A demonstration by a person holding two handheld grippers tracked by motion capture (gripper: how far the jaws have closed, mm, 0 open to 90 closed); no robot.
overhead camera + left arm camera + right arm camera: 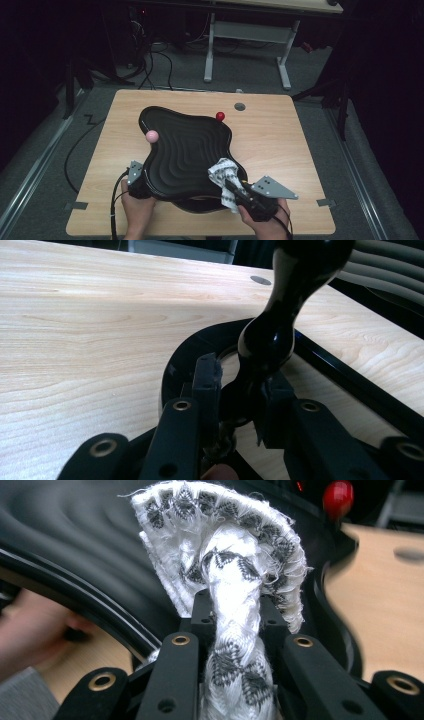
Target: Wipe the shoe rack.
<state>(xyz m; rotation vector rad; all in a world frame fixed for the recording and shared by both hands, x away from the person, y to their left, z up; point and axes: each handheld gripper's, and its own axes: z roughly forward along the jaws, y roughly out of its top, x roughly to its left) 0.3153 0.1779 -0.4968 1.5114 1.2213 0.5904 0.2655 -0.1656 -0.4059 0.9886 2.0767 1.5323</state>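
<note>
A black wavy tray (180, 145) lies in the middle of the wooden table (280, 150). A pink ball (151, 136) sits at its left rim and a red ball (220, 116) at its far rim. My left gripper (141, 182) is at the tray's near left corner. In the left gripper view it (239, 385) is shut on a glossy black part of the tray (272, 335). My right gripper (235, 189) is shut on a white cloth (223, 172) with a black pattern. The cloth (225, 540) presses against the tray's near right surface (75, 530), with the red ball (337, 497) beyond.
A small grey disc (240, 106) is set in the table behind the tray. Another desk's white legs (285, 65) and cables (150, 65) are on the floor beyond. Tape marks (76, 205) sit at the table's near corners. The person's other hand (30, 635) shows under the tray rim.
</note>
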